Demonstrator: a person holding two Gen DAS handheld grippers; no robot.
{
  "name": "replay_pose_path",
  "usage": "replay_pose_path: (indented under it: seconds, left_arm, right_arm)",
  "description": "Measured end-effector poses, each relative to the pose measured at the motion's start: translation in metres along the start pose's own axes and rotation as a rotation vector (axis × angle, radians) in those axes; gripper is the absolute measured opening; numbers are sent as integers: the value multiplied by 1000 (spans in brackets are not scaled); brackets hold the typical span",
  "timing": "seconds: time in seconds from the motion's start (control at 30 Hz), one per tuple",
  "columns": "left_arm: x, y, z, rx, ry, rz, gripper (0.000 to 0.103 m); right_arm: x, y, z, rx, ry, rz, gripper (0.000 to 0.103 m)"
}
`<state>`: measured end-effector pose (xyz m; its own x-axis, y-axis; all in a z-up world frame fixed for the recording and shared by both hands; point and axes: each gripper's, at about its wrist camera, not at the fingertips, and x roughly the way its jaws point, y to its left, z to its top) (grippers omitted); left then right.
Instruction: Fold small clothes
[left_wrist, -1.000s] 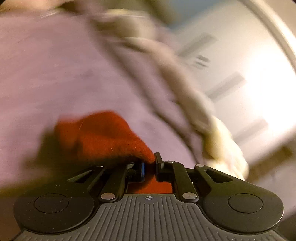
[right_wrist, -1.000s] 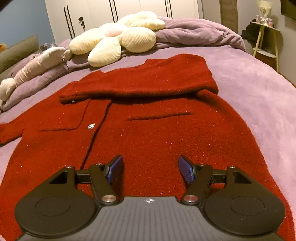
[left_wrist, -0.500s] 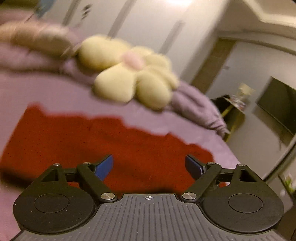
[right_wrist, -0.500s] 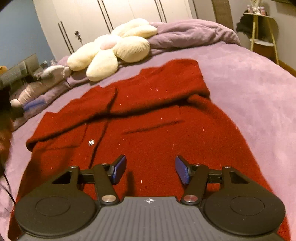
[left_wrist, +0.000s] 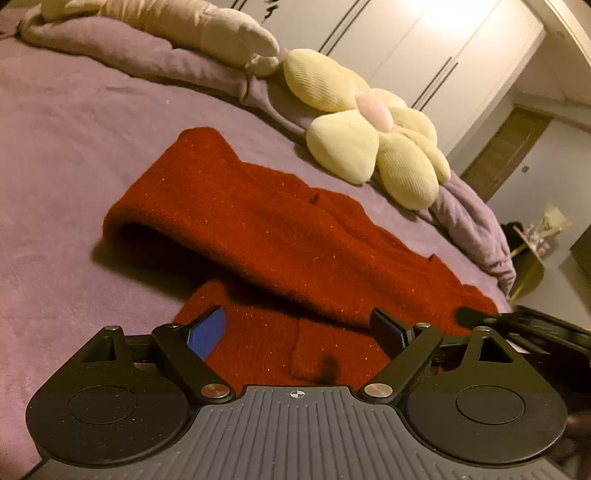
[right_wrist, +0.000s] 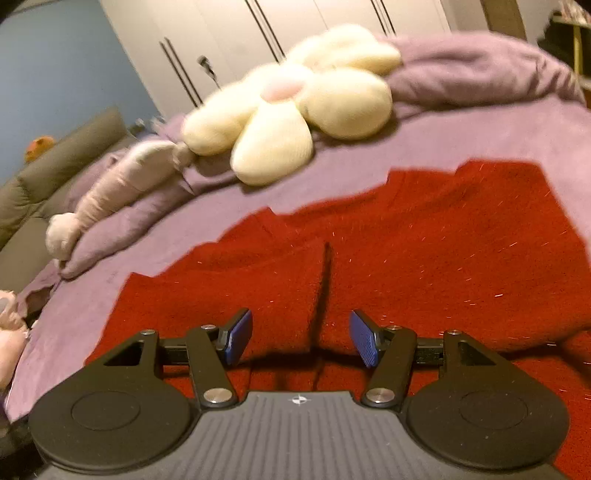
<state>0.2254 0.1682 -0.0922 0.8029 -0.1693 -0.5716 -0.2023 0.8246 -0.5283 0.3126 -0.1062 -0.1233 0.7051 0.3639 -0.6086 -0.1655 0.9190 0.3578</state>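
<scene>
1. Left hand-held gripper (left_wrist: 297, 326) has let go of the sleeve; jaws wide, empty.
2. Right hand-held gripper (right_wrist: 301, 338) closing, nothing pinched.
3. Red coat (left_wrist: 266, 229) lies on bed (left_wrist: 74, 122), sleeve folded across.

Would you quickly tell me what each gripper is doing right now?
Left gripper: open, holding nothing.
Right gripper: jaws closing over the red coat, not gripping yet.
</scene>
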Motion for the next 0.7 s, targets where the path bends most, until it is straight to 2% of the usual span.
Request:
replay_pose_path:
  seconds: [0.1, 0.13, 0.2, 0.23, 0.3, 0.37, 0.47, 0.57, 0.6, 0.7]
  left_arm:
    - [1, 2, 2, -5, 6, -14, 90]
    - [1, 2, 3, -7, 7, -19, 90]
    - [3, 2, 5, -9, 12, -20, 90]
    - [4, 2, 7, -7, 16, -18, 90]
    - [3, 0, 9, -3, 11, -9, 90]
    - [4, -2, 12, 9, 4, 8, 90]
    - [9, -5, 18, 21, -1, 49, 90]
    - [18, -8, 22, 19, 14, 74, 90]
    - [20, -8, 23, 20, 17, 79, 90]
    - [25, -8, 25, 24, 27, 93, 90]
  right_arm:
    - [26, 4, 3, -3, 51, 1, 40]
    - [29, 6, 2, -18, 49, -6, 35]
    - [30, 12, 2, -74, 30, -19, 14]
    - [28, 16, 4, -108, 21, -30, 12]
    - [14, 22, 8, -171, -37, -50, 10]
    - [-8, 22, 15, -194, -146, -105, 10]
    - [-33, -2, 22, -158, -247, -261, 10]
    - [-37, -36, 19, -131, -221, -379, 10]
    - [-36, -48, 17, -117, -195, -390, 10]
    - [-32, -75, 11, -44, -105, -344, 12]
